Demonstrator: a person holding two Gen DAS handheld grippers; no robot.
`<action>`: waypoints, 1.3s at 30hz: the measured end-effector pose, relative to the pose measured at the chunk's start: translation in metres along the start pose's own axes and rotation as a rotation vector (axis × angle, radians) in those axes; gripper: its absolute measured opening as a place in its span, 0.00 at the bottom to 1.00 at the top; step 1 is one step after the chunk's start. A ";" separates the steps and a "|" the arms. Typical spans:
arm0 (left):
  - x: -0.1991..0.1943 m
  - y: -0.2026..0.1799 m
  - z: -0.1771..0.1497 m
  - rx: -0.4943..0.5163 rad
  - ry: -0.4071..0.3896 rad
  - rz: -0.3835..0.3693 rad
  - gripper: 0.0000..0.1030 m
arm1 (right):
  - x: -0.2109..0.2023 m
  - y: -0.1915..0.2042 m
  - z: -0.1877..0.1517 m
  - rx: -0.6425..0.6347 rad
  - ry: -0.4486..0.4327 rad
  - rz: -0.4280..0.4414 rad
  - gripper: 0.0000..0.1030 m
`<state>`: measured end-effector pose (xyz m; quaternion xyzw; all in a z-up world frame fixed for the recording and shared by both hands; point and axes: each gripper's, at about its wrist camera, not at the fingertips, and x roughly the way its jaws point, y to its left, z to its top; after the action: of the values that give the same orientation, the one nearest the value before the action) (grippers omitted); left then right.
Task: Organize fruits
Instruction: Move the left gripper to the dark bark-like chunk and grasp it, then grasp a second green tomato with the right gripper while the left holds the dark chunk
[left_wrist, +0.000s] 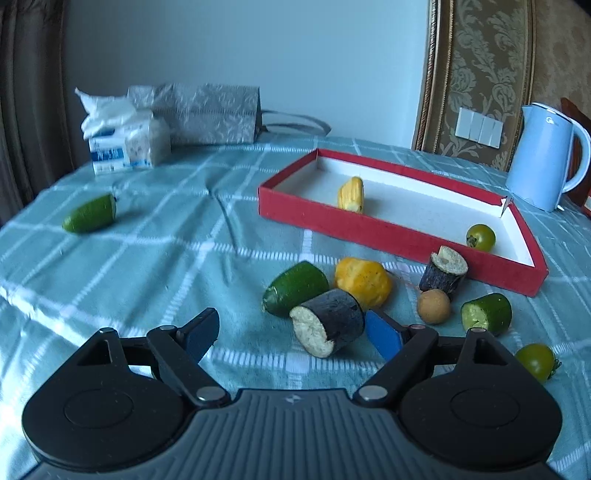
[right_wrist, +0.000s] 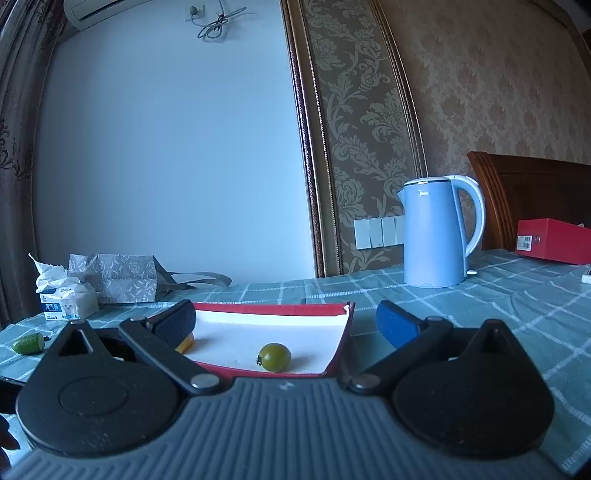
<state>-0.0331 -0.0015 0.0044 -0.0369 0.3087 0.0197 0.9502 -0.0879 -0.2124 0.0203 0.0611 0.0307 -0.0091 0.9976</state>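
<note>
A red tray holds a yellow piece and a green tomato. In front of it lie a dark cut piece, a green cucumber piece, a yellow fruit, a second dark piece, a tan ball, a small green piece and another green tomato. My left gripper is open around the near dark piece. My right gripper is open and empty over the red tray, above its green tomato.
A lone cucumber piece lies far left. A tissue pack and a grey bag stand at the back. A blue kettle stands right of the tray. A red box sits far right.
</note>
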 end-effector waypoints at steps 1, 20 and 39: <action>0.001 -0.001 -0.001 -0.005 0.003 -0.001 0.84 | 0.000 0.000 0.000 0.000 0.000 0.001 1.00; 0.001 -0.004 -0.007 0.072 -0.027 -0.050 0.31 | 0.001 0.005 -0.001 -0.024 0.007 -0.005 1.00; -0.016 0.026 -0.020 0.119 -0.082 -0.147 0.30 | -0.023 -0.023 -0.003 0.080 0.078 0.065 1.00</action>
<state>-0.0596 0.0229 -0.0039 -0.0020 0.2668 -0.0672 0.9614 -0.1116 -0.2347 0.0160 0.1023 0.0671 0.0247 0.9922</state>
